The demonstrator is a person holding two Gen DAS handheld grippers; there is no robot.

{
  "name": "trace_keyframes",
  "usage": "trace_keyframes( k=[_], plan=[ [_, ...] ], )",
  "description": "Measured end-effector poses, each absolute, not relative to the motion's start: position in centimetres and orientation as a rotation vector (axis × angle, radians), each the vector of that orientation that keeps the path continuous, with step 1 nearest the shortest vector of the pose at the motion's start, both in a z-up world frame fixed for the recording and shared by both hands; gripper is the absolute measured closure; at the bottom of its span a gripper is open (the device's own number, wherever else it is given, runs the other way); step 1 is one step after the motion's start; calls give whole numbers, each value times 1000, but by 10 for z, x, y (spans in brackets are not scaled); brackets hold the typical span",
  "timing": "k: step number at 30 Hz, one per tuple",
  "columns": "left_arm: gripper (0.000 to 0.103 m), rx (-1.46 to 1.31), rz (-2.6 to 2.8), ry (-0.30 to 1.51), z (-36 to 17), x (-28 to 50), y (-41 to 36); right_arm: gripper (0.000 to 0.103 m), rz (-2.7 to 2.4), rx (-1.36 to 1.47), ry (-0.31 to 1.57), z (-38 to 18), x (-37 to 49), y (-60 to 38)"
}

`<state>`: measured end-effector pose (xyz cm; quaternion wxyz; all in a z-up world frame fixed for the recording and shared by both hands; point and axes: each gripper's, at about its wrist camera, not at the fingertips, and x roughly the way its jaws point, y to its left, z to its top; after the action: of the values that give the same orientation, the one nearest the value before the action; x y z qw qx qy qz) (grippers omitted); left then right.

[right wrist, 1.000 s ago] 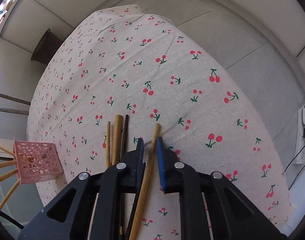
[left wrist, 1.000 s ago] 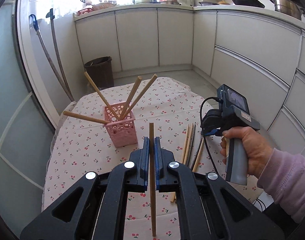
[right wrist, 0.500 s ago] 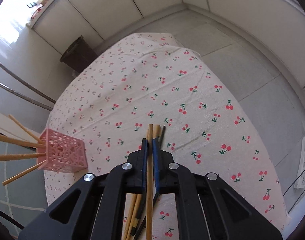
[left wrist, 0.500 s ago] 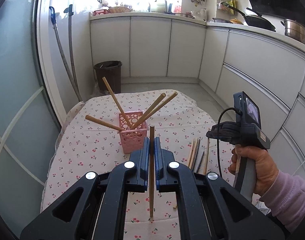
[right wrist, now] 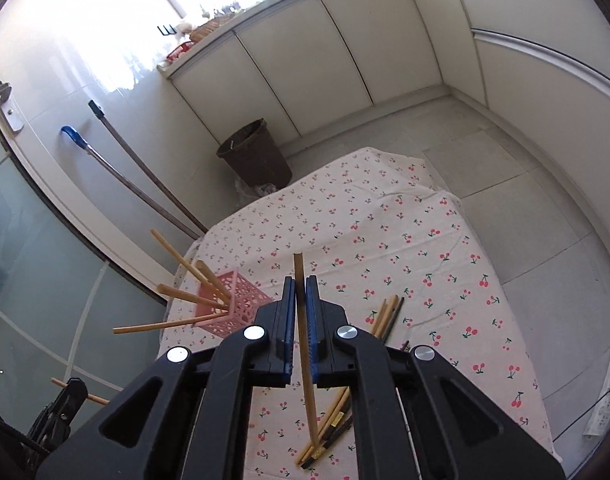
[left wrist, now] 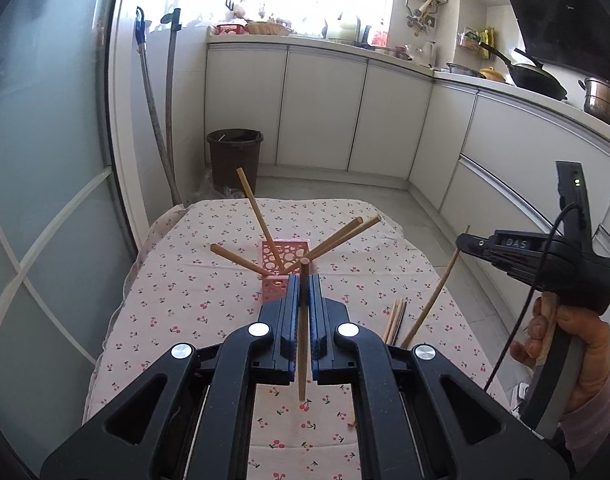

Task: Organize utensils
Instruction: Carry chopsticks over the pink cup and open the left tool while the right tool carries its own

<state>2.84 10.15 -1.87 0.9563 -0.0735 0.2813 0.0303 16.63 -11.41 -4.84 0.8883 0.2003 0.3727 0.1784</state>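
Observation:
My left gripper (left wrist: 303, 284) is shut on a wooden chopstick (left wrist: 302, 344) that stands nearly upright between its pads, above the cherry-print table (left wrist: 193, 304). Just beyond it sits the pink lattice holder (left wrist: 283, 258) with several chopsticks splayed out of it. My right gripper (right wrist: 300, 286) is shut on another wooden chopstick (right wrist: 307, 376), lifted off the cloth. In the left wrist view the right gripper (left wrist: 463, 242) hangs at the right, its chopstick (left wrist: 435, 296) slanting down. A loose bundle of chopsticks (right wrist: 379, 318) lies on the cloth beneath it. The pink holder (right wrist: 231, 306) is to its left.
A dark waste bin (left wrist: 235, 156) stands on the floor past the table's far edge, with mop handles (left wrist: 161, 120) leaning by the glass door. White cabinets (left wrist: 325, 108) run along the back and right. A person's hand in a pink sleeve (left wrist: 577, 356) holds the right gripper.
My right gripper closed on one chopstick from the bundle and rose well above the cloth. My left gripper drifted up and rolled a little, still holding its chopstick.

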Motion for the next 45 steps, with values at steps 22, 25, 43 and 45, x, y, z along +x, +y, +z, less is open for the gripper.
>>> trace_keyframes(
  k=[22, 25, 43, 45],
  plan=[
    [99, -187, 114, 353, 76, 49, 118, 97, 462, 581, 443, 99, 160, -163],
    [99, -194, 122, 335, 86, 65, 121, 97, 483, 595, 412, 111, 165, -161],
    [97, -256, 197, 409, 47, 157, 149, 97, 487, 609, 421, 102, 231, -100],
    [82, -257, 197, 423, 39, 159, 151, 97, 491, 596, 437, 97, 236, -89]
  ],
)
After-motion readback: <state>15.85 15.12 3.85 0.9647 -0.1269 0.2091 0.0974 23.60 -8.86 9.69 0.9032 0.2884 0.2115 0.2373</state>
